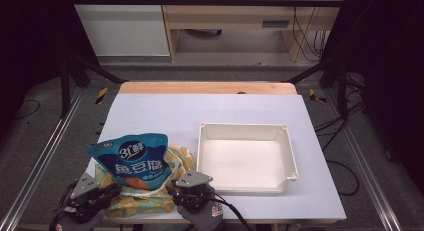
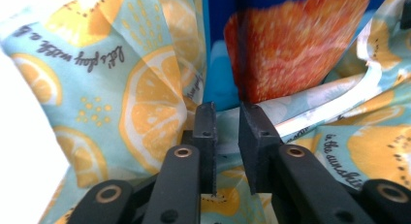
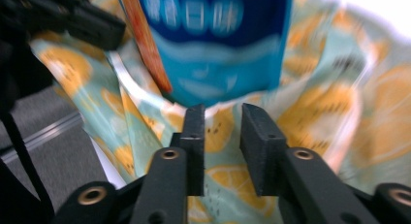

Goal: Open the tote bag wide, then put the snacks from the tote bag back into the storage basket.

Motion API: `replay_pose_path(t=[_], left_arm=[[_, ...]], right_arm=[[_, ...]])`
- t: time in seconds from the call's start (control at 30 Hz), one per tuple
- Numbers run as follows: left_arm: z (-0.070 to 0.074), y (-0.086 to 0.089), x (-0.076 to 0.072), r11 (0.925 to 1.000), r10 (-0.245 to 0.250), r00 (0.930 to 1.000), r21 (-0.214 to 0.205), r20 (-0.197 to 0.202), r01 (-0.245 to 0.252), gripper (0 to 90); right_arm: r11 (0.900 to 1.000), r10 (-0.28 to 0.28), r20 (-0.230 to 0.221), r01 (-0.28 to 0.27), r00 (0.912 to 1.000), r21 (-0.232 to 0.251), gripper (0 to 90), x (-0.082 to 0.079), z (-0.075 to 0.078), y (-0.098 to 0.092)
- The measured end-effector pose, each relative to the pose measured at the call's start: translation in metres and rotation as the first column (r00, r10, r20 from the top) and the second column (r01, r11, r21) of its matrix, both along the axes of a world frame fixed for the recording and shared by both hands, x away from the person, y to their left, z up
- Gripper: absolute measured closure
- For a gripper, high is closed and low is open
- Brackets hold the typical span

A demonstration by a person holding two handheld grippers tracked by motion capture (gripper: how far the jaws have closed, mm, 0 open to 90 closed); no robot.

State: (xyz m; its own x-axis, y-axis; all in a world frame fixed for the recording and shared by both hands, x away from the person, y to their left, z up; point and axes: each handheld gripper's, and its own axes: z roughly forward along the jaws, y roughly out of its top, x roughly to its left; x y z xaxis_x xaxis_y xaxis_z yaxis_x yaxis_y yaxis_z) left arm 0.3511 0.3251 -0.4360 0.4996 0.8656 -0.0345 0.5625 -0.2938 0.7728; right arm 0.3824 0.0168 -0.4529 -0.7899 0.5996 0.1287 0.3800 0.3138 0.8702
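Note:
A blue snack bag (image 1: 132, 158) stands upright inside a lemon-print cloth bag (image 1: 135, 201) at the table's front left. My left gripper (image 1: 111, 191) is at the cloth bag's left side and my right gripper (image 1: 176, 187) at its right side. In the left gripper view, the left gripper (image 2: 228, 107) has its jaws a little apart, right up against the printed cloth (image 2: 121, 78), with the snack bag's orange picture (image 2: 286, 44) beyond. My right gripper (image 3: 223, 110) also has parted jaws just before the cloth (image 3: 320, 107) and the snack bag (image 3: 218, 40). Neither pair of pads presses on anything.
A white rectangular tray (image 1: 200, 151) sits empty at the right of the pale blue table top (image 1: 165, 116). The other gripper's black body (image 3: 63, 20) shows at the top left of the right gripper view. The table's front edge lies just below both grippers.

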Motion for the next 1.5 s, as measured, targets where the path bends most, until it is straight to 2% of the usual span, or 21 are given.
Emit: replay_pose_path(t=[0.1,0.17,0.23,0.37,0.6,0.77,0.93,1.03,1.37,1.5], left_arm=[[0.008,0.005,-0.004,0.9996,-0.003,0.9993,-0.029,0.038,0.004,71.6],[0.014,0.010,-0.008,0.9975,0.006,0.9973,-0.070,0.073,-0.001,69.0],[0.019,0.013,-0.010,0.9963,0.008,0.9956,-0.086,0.093,0.000,66.4],[0.032,0.017,-0.017,0.9903,0.027,0.9882,-0.139,0.151,-0.006,60.5],[0.048,0.023,-0.019,0.9822,0.049,0.9751,-0.188,0.216,-0.008,51.1],[0.063,0.024,-0.019,0.9810,0.057,0.9655,-0.194,0.254,-0.006,46.9],[0.076,0.019,-0.020,0.9812,0.052,0.9542,-0.193,0.295,0.006,44.9],[0.082,0.017,-0.019,0.9809,0.052,0.9494,-0.194,0.310,0.009,43.5],[0.100,0.015,-0.014,0.9777,0.064,0.9336,-0.210,0.353,0.012,43.0],[0.104,0.015,-0.011,0.9768,0.070,0.9313,-0.214,0.357,0.009,43.0]], right_arm=[[0.9994,0.001,0.027,-0.002,0.9996,0.035,64.4,0.000,0.011,-0.007],[0.9987,-0.006,0.048,0.004,0.9988,0.050,62.0,0.001,0.017,-0.012],[0.9967,-0.011,0.060,0.007,0.9981,0.081,59.7,0.002,0.025,-0.018],[0.9947,-0.028,0.087,0.019,0.9958,0.101,55.9,0.004,0.036,-0.027],[0.9907,-0.050,0.126,0.034,0.9908,0.131,49.4,0.010,0.050,-0.037],[0.9905,-0.044,0.140,0.024,0.9891,0.136,46.5,0.013,0.058,-0.038],[0.9870,-0.027,0.156,0.002,0.9873,0.161,44.7,0.016,0.072,-0.041],[0.9835,-0.030,0.160,0.001,0.9866,0.181,43.8,0.019,0.082,-0.042],[0.9838,-0.026,0.203,-0.011,0.9788,0.179,43.4,0.021,0.103,-0.039],[0.9819,-0.032,0.214,-0.009,0.9763,0.189,43.5,0.022,0.108,-0.038]])
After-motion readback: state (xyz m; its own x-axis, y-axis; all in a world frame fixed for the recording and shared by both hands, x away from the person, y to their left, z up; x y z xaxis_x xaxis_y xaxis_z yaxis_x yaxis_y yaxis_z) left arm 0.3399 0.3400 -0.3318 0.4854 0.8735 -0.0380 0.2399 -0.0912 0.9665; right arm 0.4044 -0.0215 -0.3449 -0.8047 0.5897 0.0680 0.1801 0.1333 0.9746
